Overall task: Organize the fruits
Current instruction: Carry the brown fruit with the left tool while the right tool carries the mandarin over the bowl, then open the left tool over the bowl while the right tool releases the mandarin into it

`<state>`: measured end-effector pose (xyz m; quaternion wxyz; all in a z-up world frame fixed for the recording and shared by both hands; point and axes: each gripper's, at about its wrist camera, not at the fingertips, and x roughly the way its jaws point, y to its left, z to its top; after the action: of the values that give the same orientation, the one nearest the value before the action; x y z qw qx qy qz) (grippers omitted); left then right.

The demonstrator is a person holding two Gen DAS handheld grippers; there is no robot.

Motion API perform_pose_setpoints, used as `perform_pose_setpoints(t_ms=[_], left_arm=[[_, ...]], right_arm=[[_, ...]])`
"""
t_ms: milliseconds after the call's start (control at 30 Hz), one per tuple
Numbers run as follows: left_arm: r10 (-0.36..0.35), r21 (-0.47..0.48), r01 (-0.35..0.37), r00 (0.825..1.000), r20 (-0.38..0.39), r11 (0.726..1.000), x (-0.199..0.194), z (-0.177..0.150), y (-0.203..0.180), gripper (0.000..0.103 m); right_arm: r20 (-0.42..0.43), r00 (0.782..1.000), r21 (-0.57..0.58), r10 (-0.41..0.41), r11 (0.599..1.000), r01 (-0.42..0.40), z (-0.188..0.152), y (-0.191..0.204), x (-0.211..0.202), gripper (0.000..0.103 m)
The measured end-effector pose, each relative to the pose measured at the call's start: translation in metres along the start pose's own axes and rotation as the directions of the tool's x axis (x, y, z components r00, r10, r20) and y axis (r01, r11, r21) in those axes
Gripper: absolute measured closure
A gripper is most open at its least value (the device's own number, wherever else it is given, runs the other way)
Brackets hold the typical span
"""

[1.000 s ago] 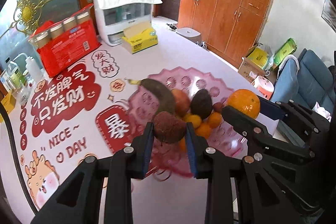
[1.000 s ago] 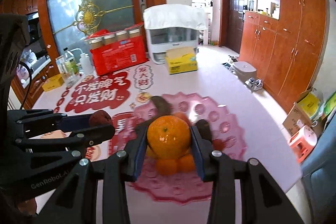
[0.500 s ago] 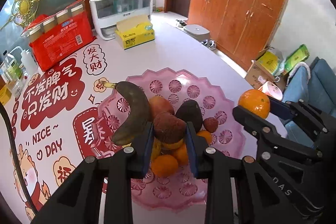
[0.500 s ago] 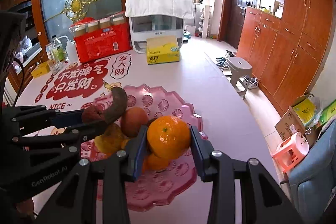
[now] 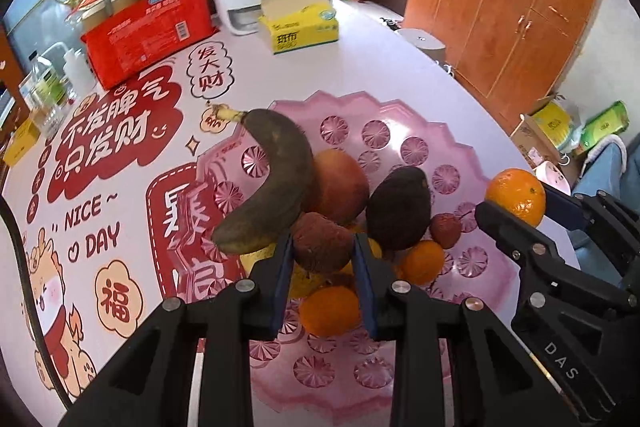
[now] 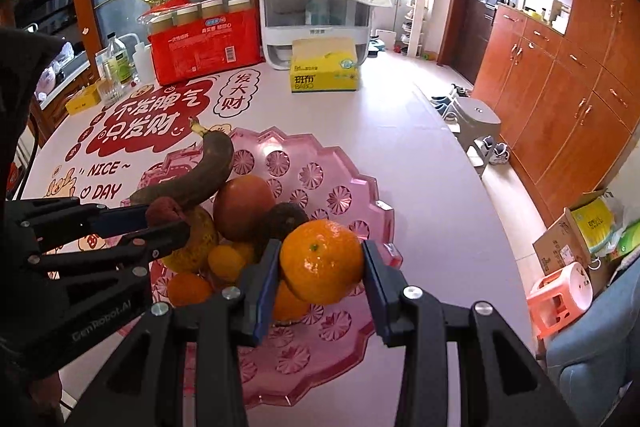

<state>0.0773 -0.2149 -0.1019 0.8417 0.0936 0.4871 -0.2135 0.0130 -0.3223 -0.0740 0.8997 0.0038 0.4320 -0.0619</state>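
Fruits fill the pink plate (image 5: 440, 131): in the left wrist view, the left tongs (image 5: 323, 259) clamp a brown fruit (image 5: 320, 243) just above the pile, probably to add it. In the right wrist view, the right tongs (image 6: 320, 267) grip an orange (image 6: 320, 261) over the plate's near side.

- Left gripper (image 5: 323, 269): matte black angular frame, silver round screw heads along the arms, blue pads lining the jaws
- Right gripper (image 6: 320, 281): same black build, blue pads, white "DAS" lettering on its side
- "GenRobot.AI" printed on the left gripper's body
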Motion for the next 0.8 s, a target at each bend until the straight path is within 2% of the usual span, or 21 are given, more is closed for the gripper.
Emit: perform_pose_setpoints(t_ms=[567, 600, 667, 733, 800], left_arm=[[0.029, -0.055, -0.030, 0.999, -0.033, 0.998, 0.011, -0.005, 0.006, 0.074], [0.029, -0.056, -0.030, 0.999, -0.033, 0.998, 0.010, -0.005, 0.007, 0.072], [0.025, -0.058, -0.026, 0.999, -0.026, 0.998, 0.009, -0.006, 0.007, 0.057], [0.015, -0.054, -0.017, 1.000, -0.022, 0.998, 0.008, -0.006, 0.006, 0.047], [0.036, -0.042, -0.037, 0.999, -0.015, 0.998, 0.006, -0.006, 0.003, 0.043]], right_arm=[[-0.066, 0.998, -0.047, 0.011, 0.999, -0.015, -0.002, 0.004, 0.023, 0.063], [-0.071, 0.997, -0.052, 0.010, 0.999, -0.014, -0.002, 0.005, 0.025, 0.063], [-0.077, 0.997, -0.058, 0.004, 0.998, -0.009, -0.002, 0.006, 0.026, 0.062], [-0.084, 0.996, -0.060, 0.004, 0.998, -0.010, -0.003, 0.007, 0.028, 0.062], [-0.090, 0.996, -0.060, 0.001, 0.998, -0.006, -0.003, 0.007, 0.029, 0.062]])
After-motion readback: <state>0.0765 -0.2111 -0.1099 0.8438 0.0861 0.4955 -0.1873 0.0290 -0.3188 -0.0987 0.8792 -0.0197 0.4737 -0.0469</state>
